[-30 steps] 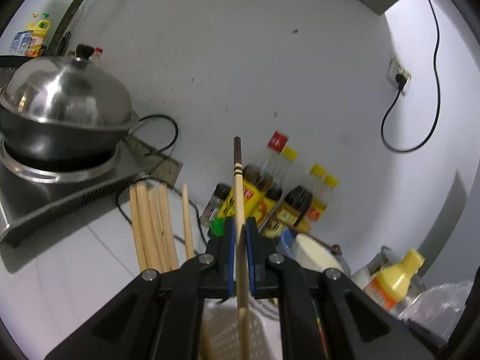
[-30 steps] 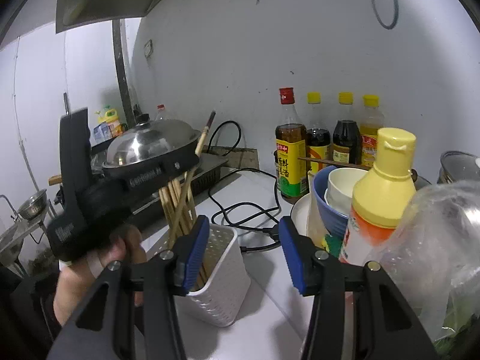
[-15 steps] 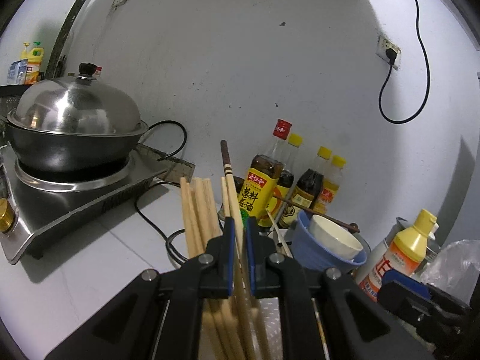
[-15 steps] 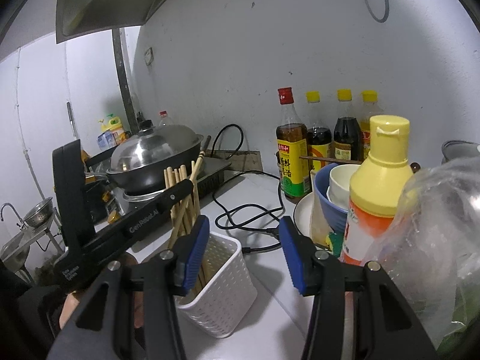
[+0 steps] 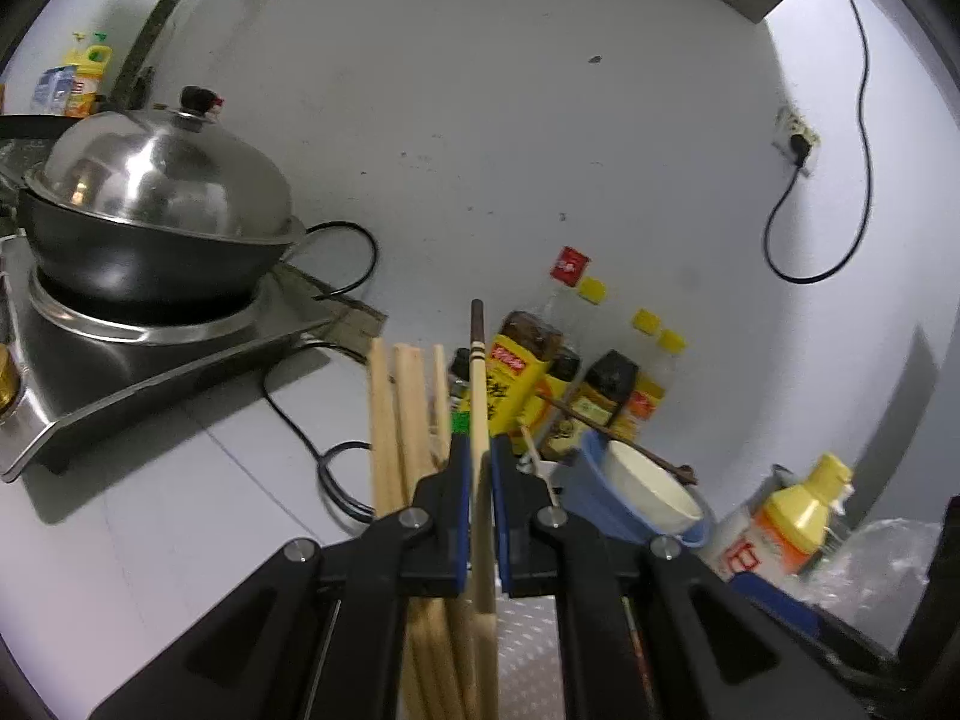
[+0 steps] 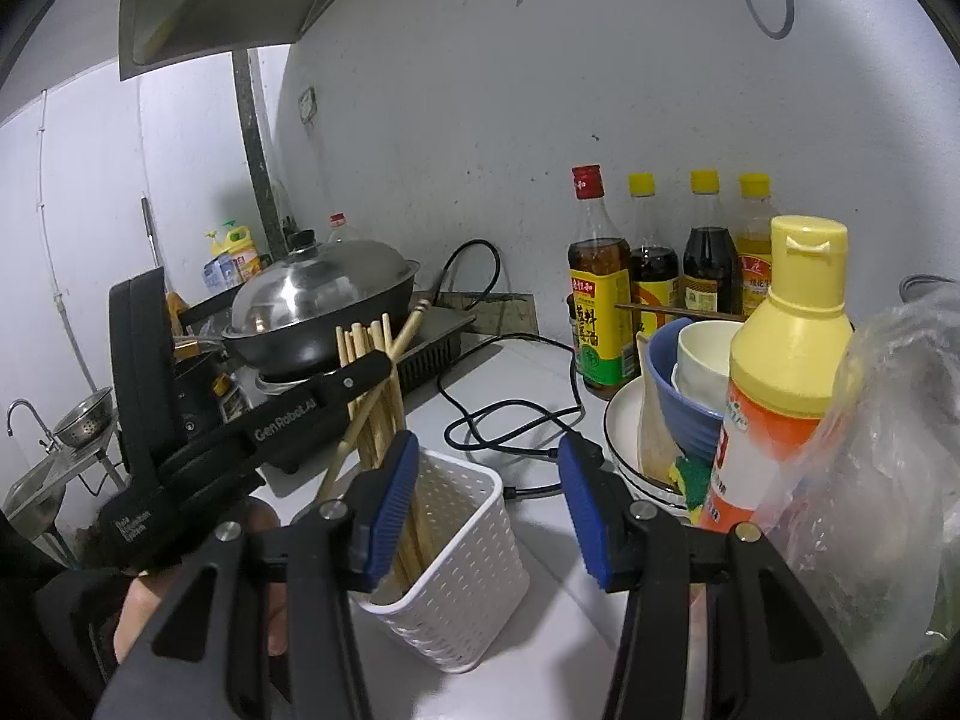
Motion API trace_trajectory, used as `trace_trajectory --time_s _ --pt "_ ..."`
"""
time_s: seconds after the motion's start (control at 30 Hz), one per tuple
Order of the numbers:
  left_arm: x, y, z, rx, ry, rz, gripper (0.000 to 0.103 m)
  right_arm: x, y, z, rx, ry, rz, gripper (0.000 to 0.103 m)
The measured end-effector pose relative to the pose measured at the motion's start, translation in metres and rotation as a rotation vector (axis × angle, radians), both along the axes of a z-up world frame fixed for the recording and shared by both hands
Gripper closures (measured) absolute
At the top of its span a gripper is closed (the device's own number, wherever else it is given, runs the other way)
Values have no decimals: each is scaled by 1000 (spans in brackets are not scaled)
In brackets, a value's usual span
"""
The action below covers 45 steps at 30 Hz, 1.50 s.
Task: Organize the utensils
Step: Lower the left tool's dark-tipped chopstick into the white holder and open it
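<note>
My left gripper is shut on a pale chopstick with a dark banded tip, which points up and away. Several plain wooden chopsticks stand just left of it in a white perforated holder. In the right wrist view the left gripper reaches in from the left, held by a hand, and the held chopstick slants across the bundle above the holder. Its lower end is hidden behind my finger. My right gripper stands open over the holder, nothing between its blue pads.
A lidded black wok sits on a steel stove at the left. Sauce bottles line the wall. Stacked bowls, a yellow-capped bottle and a plastic bag crowd the right. A black cable loops behind the holder.
The left gripper has come down with the dark-tipped chopstick, from above the wok's height to close beside the bundle in the holder. The right gripper has stayed open and nearly still.
</note>
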<state>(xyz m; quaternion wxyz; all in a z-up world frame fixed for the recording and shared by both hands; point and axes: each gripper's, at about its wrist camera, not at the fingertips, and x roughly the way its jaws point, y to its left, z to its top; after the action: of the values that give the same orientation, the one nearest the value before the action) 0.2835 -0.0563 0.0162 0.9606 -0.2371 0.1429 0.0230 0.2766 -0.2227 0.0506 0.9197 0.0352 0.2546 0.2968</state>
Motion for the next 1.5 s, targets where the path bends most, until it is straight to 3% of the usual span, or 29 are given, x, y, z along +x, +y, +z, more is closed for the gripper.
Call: trace_trajectory --time_s 0.33,0.7,0.93,1.03,1.1,1.33,1.5 --pt "-19 -5 -1 18 30 -129 97 10 -4 0 46 44 -13 57" --pt "-56 -5 -11 116 54 -234 97 32 26 5 99 118 13 57" --pt "-33 8 -8 -9 71 -249 97 29 22 11 65 116 -80 57" --pt "-30 9 -2 -21 90 -274 97 25 14 17 55 109 -107 57" --pt "-31 9 1 2 112 -316 97 21 9 21 53 98 -114 57" --pt "-44 28 8 132 318 -567 97 15 -4 25 61 81 -130 57" --pt "-46 18 23 234 377 -728 97 13 -7 20 91 92 -141 57"
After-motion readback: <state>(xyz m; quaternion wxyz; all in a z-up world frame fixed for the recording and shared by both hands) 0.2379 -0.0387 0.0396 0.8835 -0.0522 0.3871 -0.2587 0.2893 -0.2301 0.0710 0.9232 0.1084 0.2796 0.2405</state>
